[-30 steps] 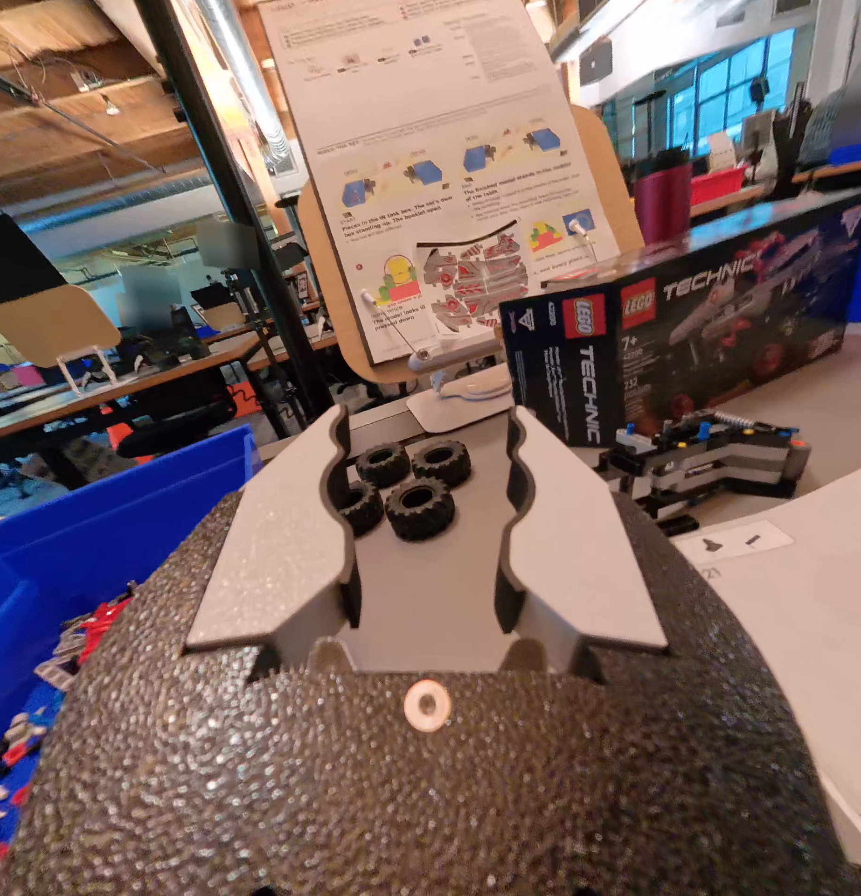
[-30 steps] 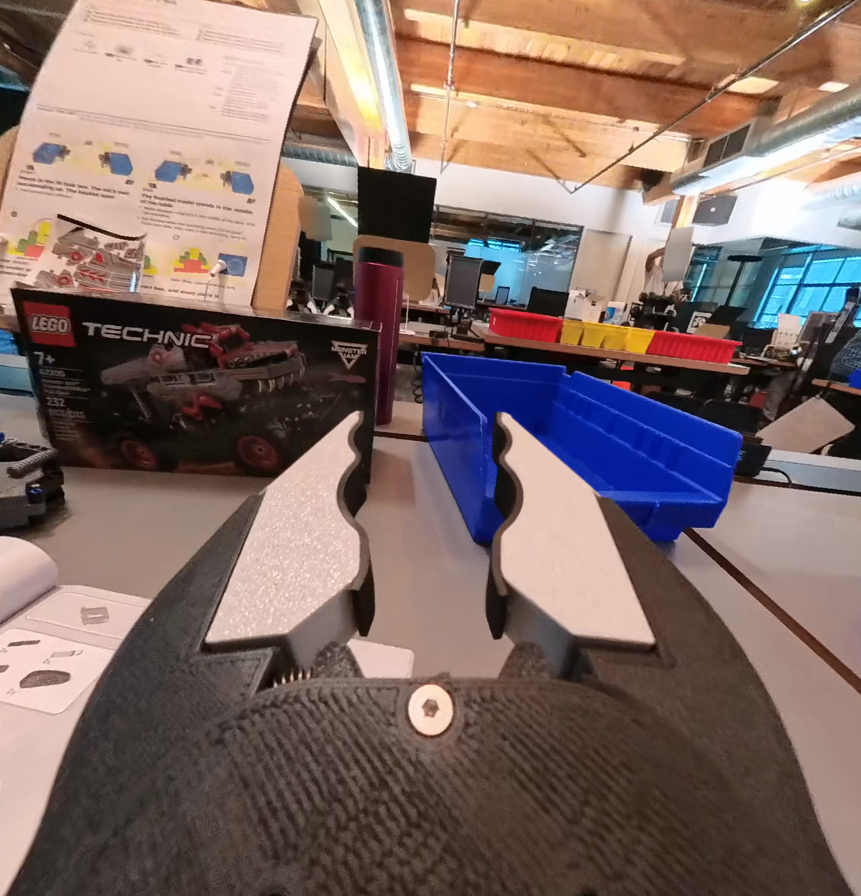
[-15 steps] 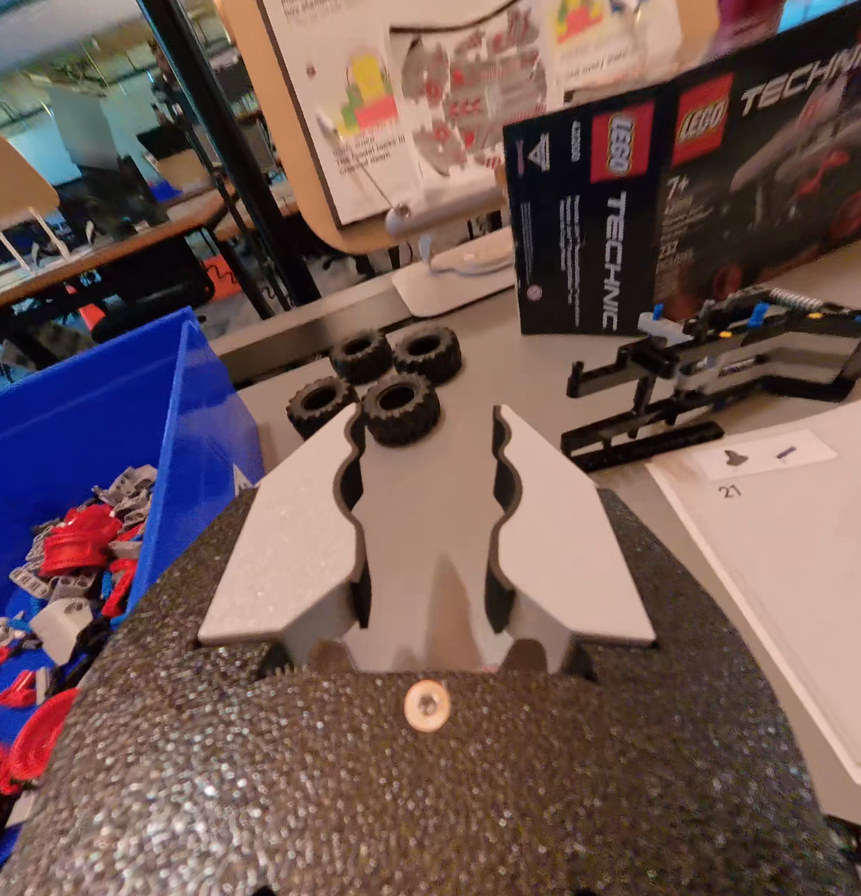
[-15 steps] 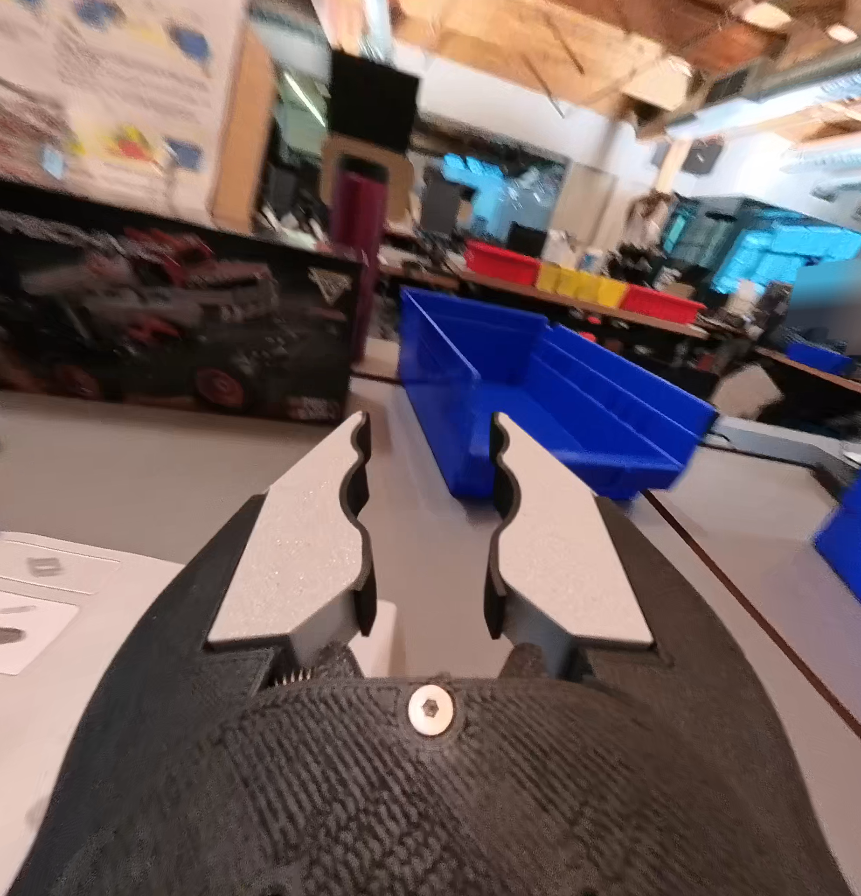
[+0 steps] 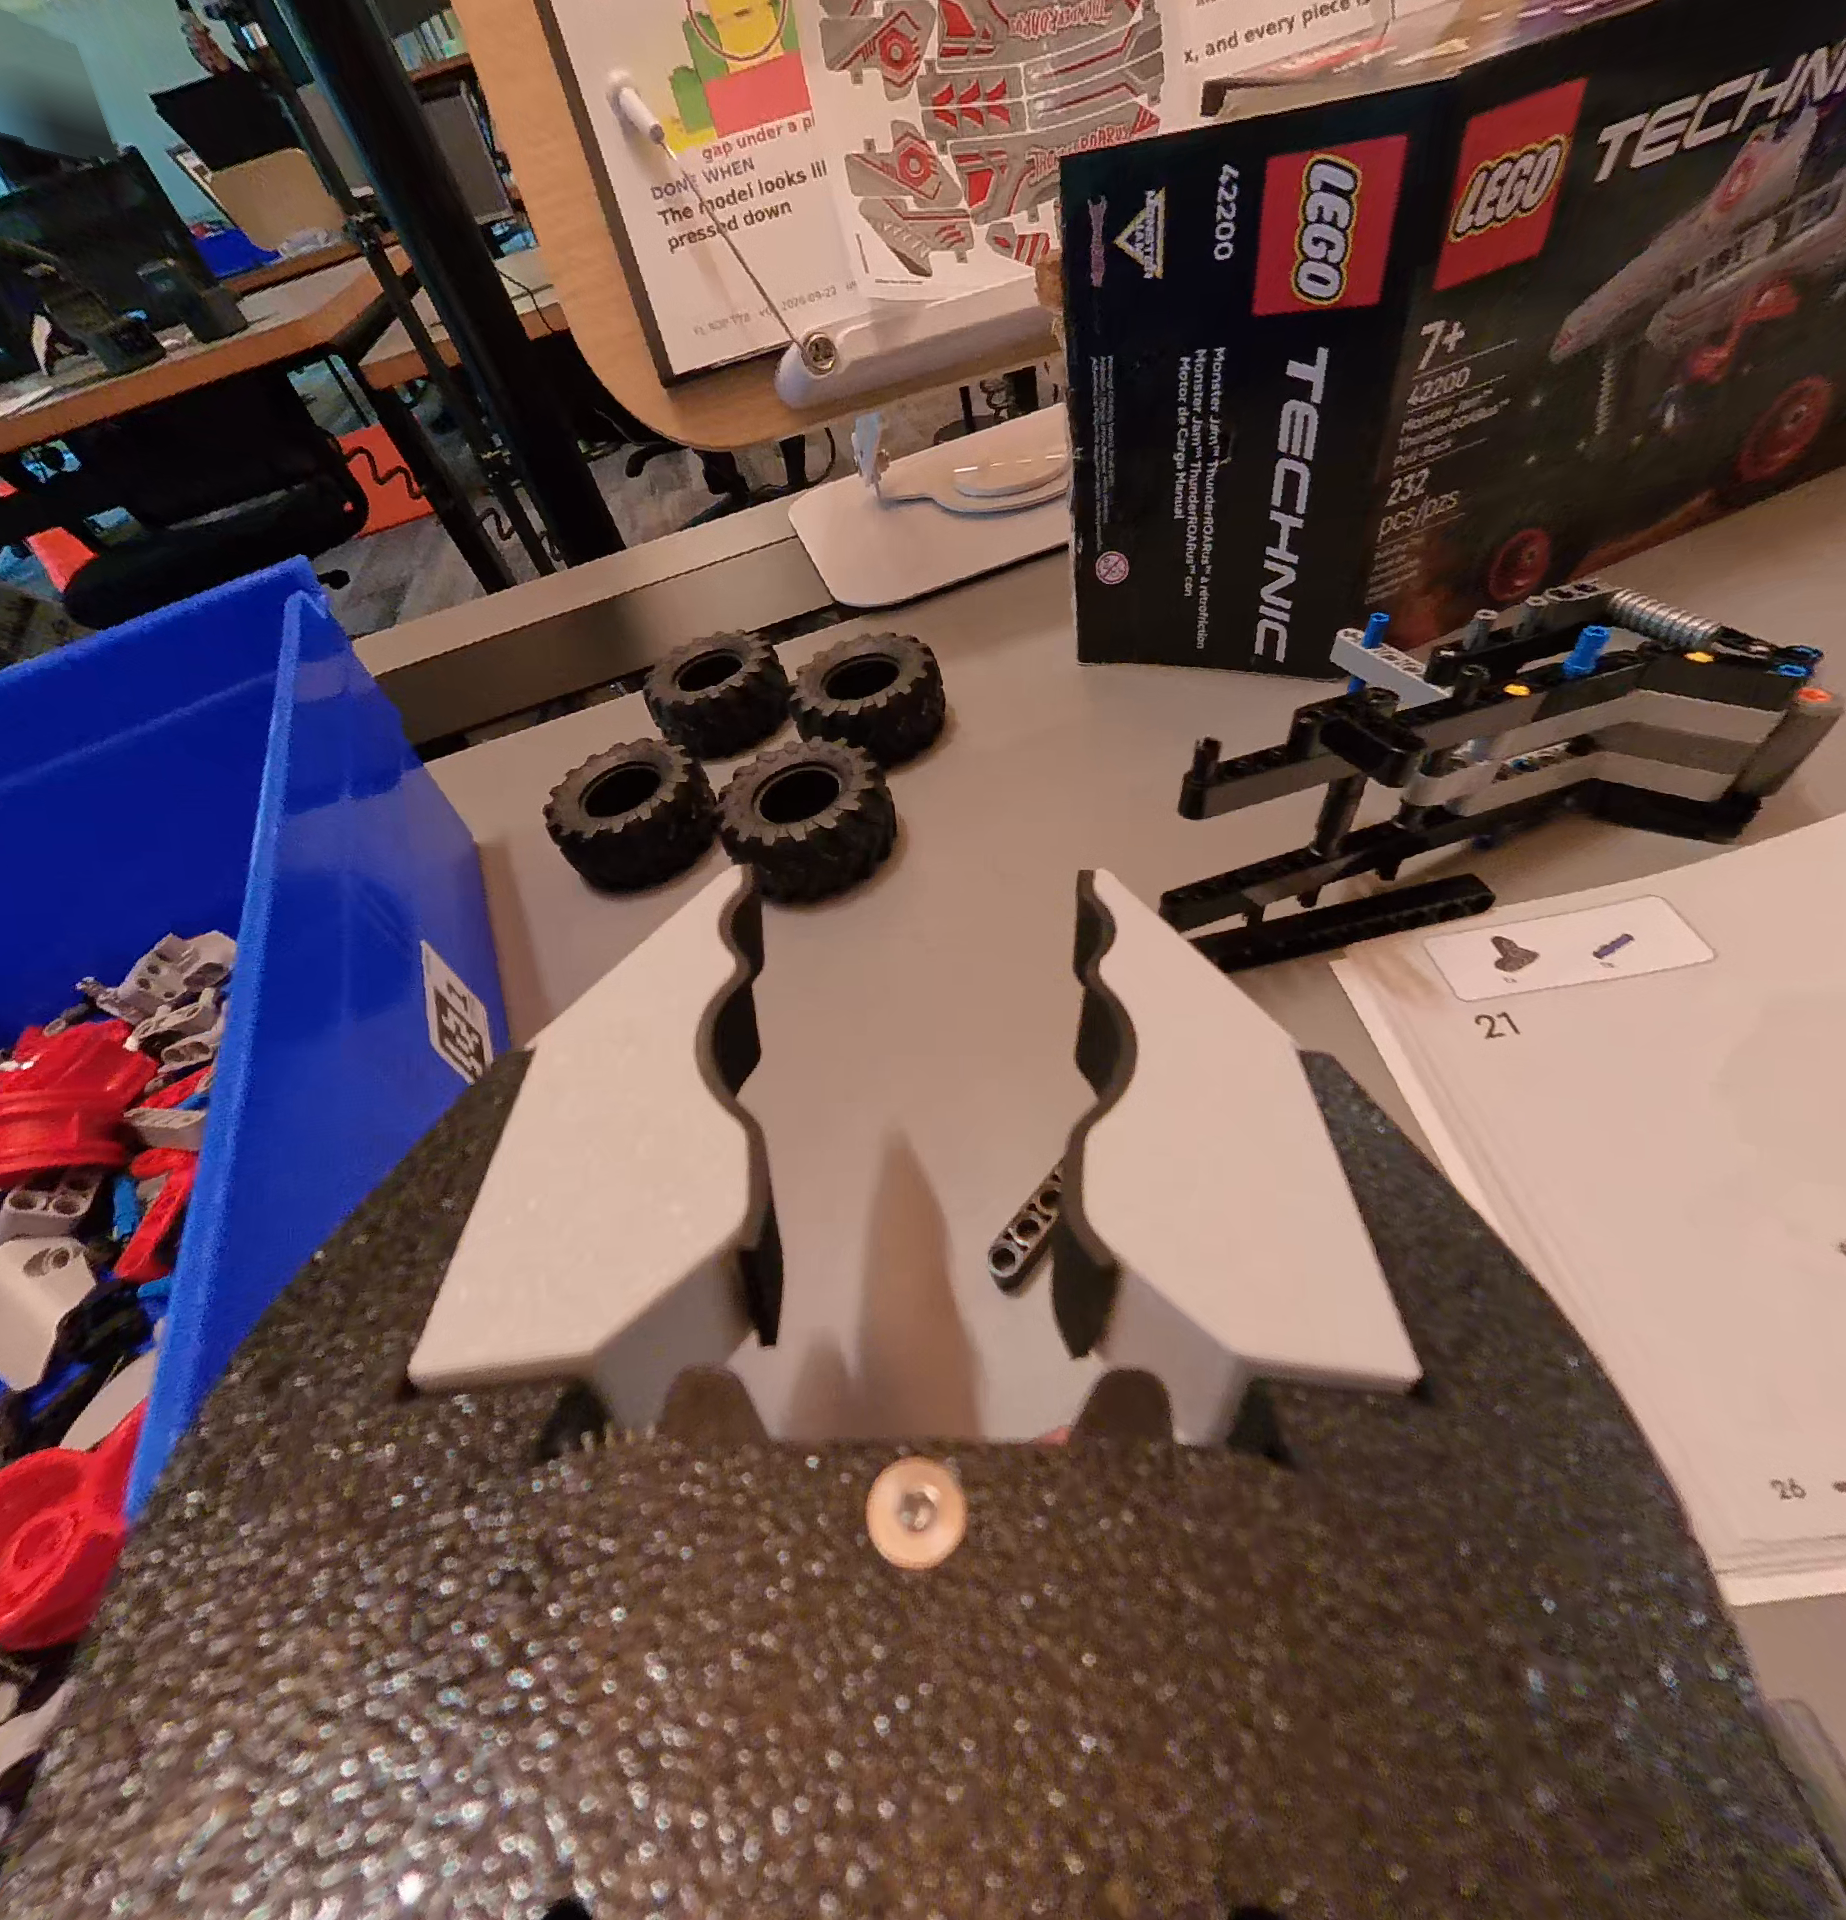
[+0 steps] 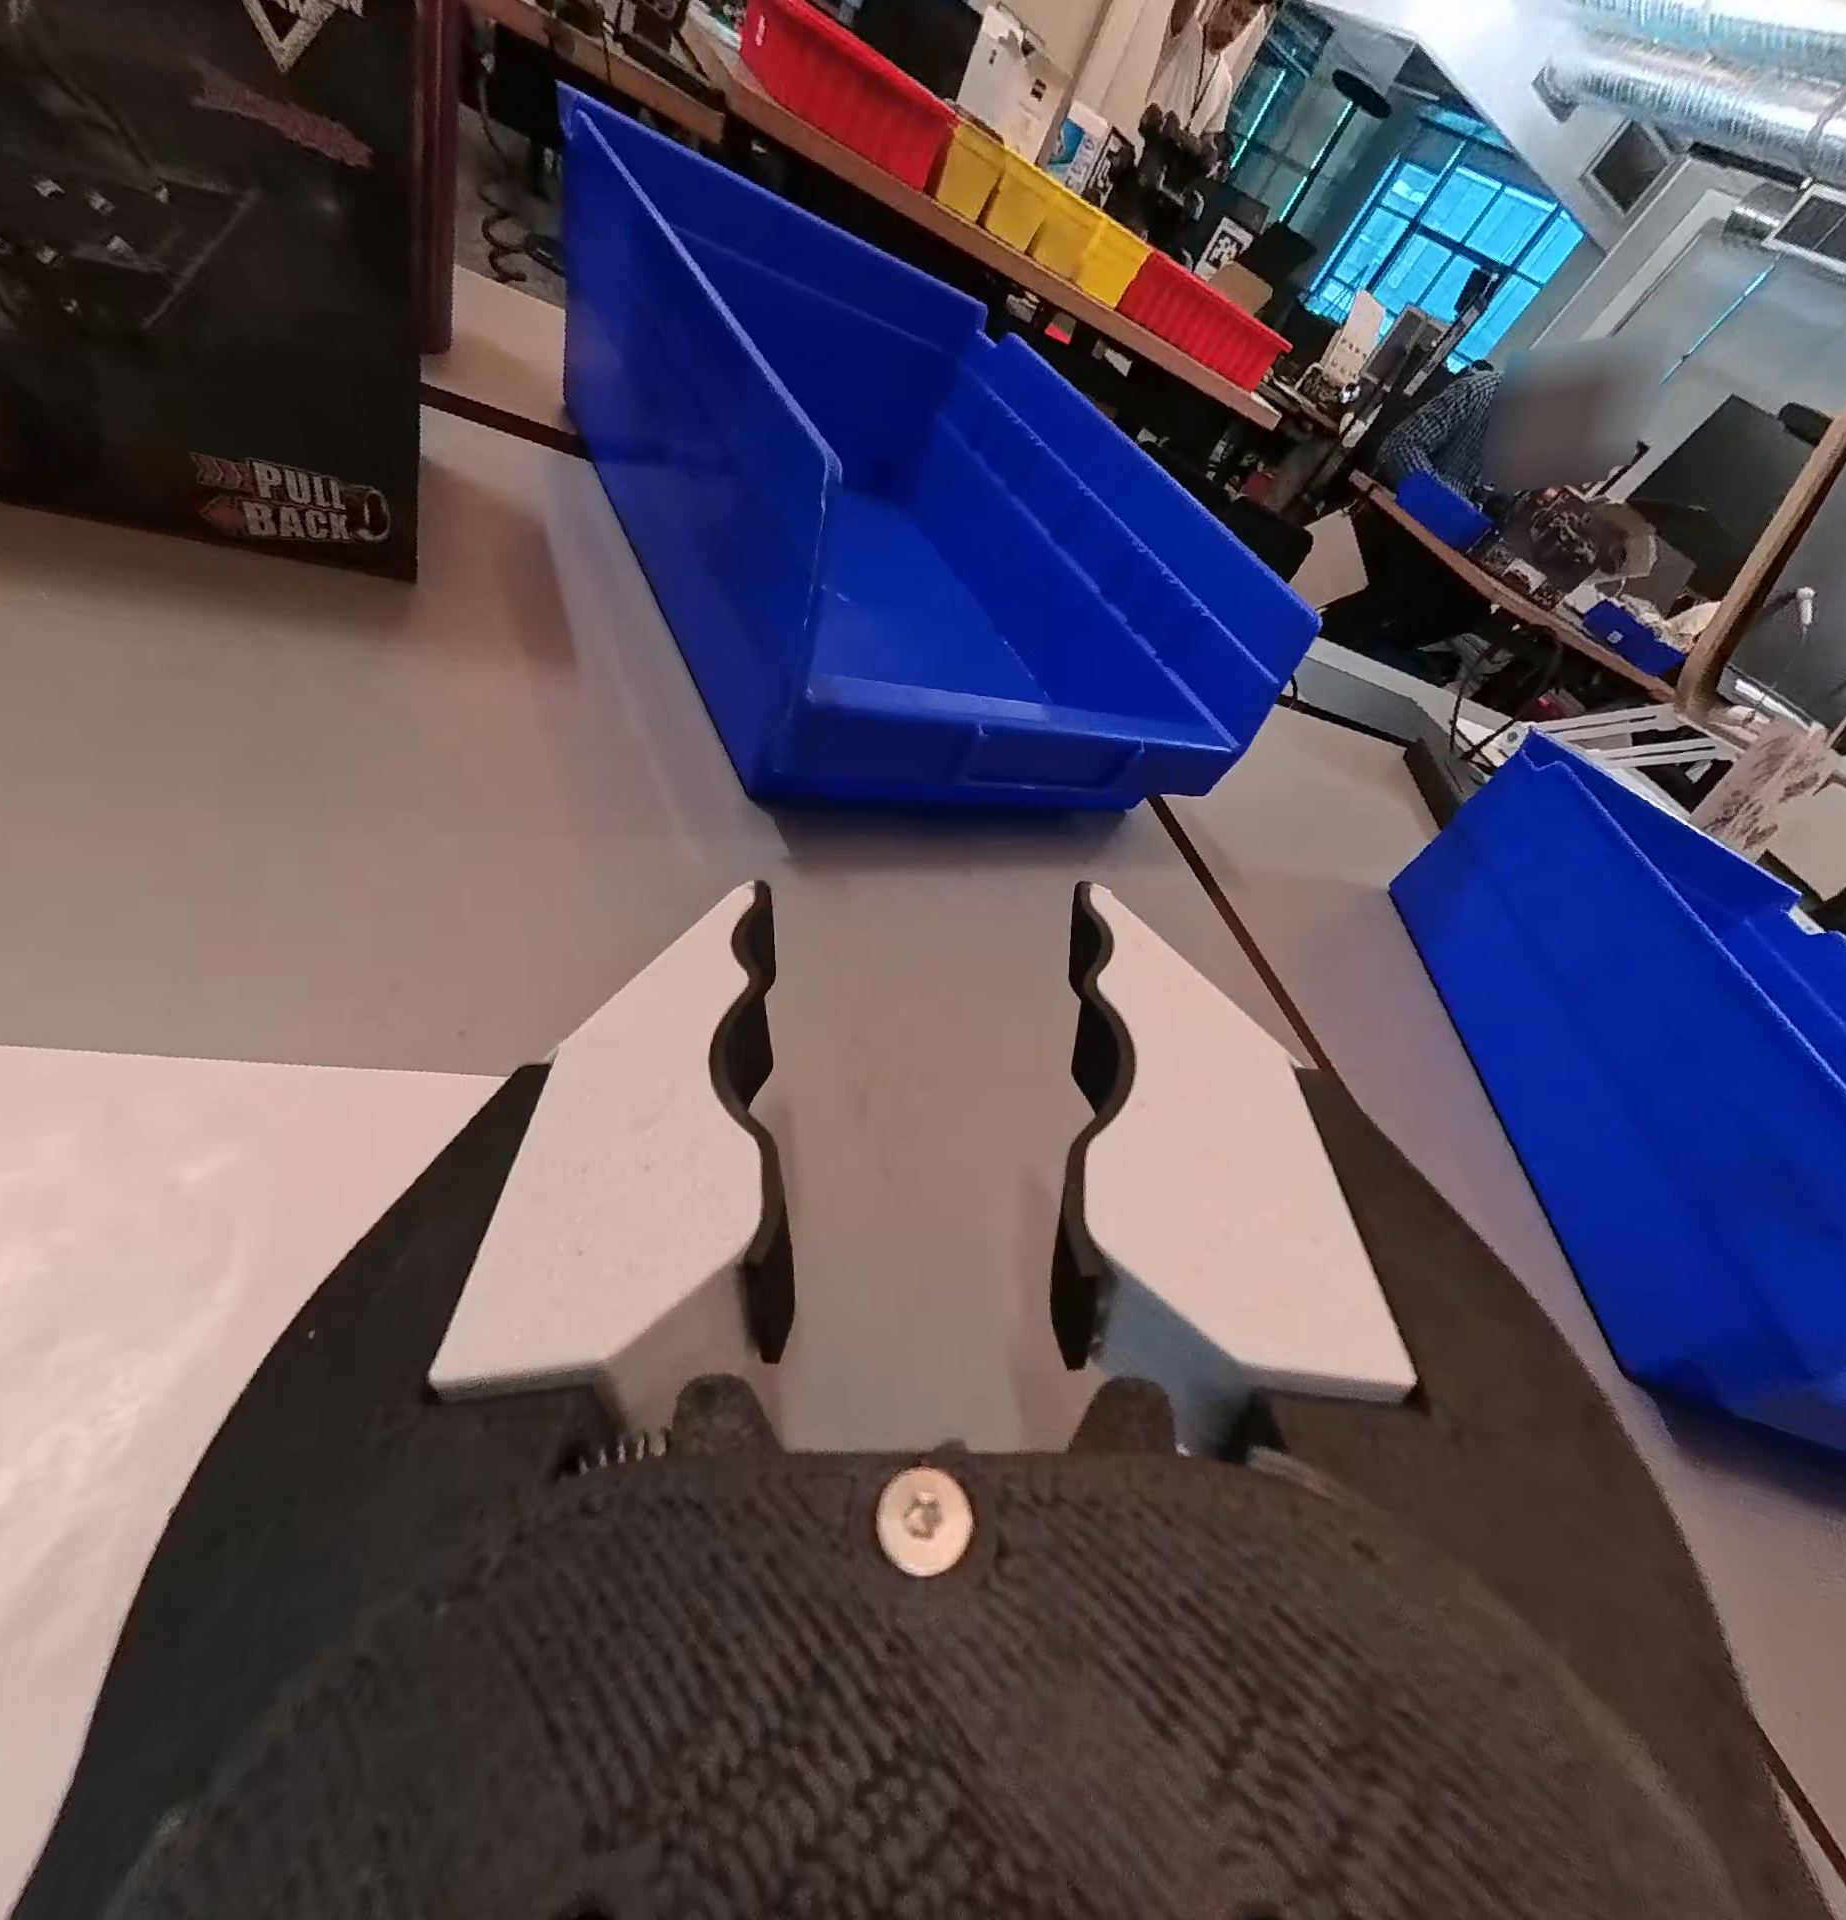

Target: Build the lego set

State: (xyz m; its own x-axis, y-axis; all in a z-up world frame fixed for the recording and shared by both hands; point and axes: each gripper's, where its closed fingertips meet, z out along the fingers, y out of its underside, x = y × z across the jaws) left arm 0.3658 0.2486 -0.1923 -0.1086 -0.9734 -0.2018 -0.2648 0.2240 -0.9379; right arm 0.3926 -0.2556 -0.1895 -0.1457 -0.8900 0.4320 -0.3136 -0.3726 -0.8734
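Note:
In the left wrist view my left gripper (image 5: 911, 894) is open and empty above the grey table. A small grey beam (image 5: 1025, 1231) lies on the table between its fingers, close to the right finger. Several black tyres (image 5: 742, 769) sit just beyond the fingertips. The half-built black and grey chassis (image 5: 1501, 748) stands to the right, with the open instruction booklet (image 5: 1646, 1143) in front of it. A blue bin (image 5: 306, 935) of loose red, grey and blue pieces is at the left. In the right wrist view my right gripper (image 6: 919, 899) is open and empty over bare table.
The set's black box (image 5: 1418, 343) stands behind the chassis, and its end shows in the right wrist view (image 6: 181, 281). An empty blue bin (image 6: 898, 540) lies ahead of the right gripper, another blue bin (image 6: 1667, 1122) at the right. The booklet's white page (image 6: 171, 1247) is at the left. Some 50 centimetres of space lies between my two pairs of fingers.
Both grippers have tilted downward and dropped nearer the table. The small grey beam has come into view between the left fingers. Both stay open.

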